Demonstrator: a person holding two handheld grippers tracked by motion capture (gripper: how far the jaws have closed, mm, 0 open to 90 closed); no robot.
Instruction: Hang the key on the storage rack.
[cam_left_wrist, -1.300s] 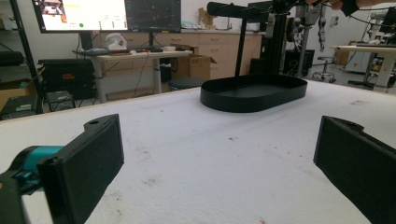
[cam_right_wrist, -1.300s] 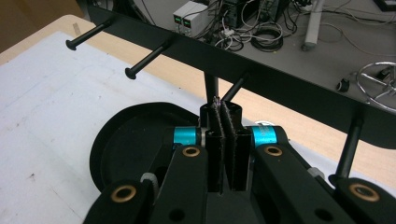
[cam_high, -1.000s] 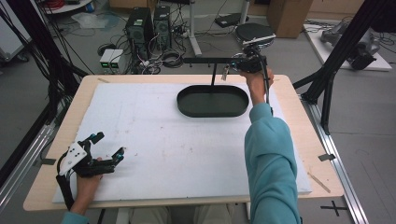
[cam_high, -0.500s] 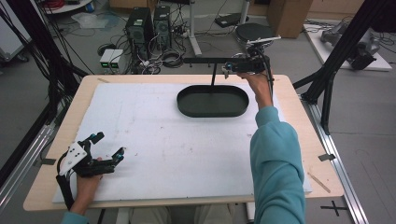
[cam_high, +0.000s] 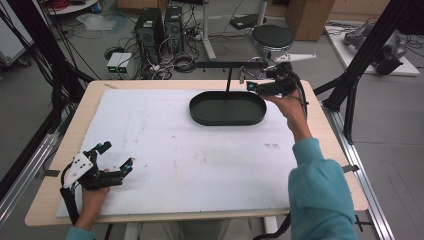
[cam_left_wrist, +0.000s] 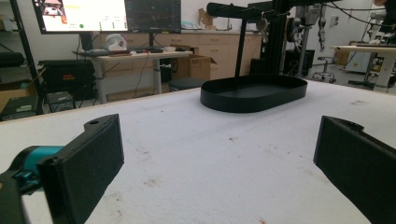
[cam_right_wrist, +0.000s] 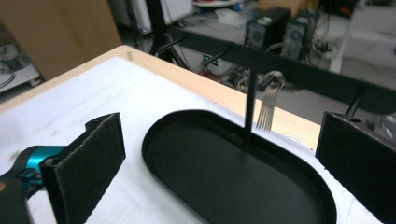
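1. My right gripper (cam_high: 260, 86) hangs over the tray's (cam_high: 227, 119) far right end; its jaws have just opened wide, nothing between them.
2. The tray sits far on the counter (cam_high: 165, 150); a fork (cam_right_wrist: 267, 108) hangs behind it.
3. My left gripper (cam_high: 114, 159) rests near-left, jaws apart and empty.

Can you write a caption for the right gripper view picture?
Open right gripper over the black oval tray, metal utensil hanging from the bar.

Teal sleeve (cam_high: 320, 200); black fingers (cam_left_wrist: 88, 163), teal joints.
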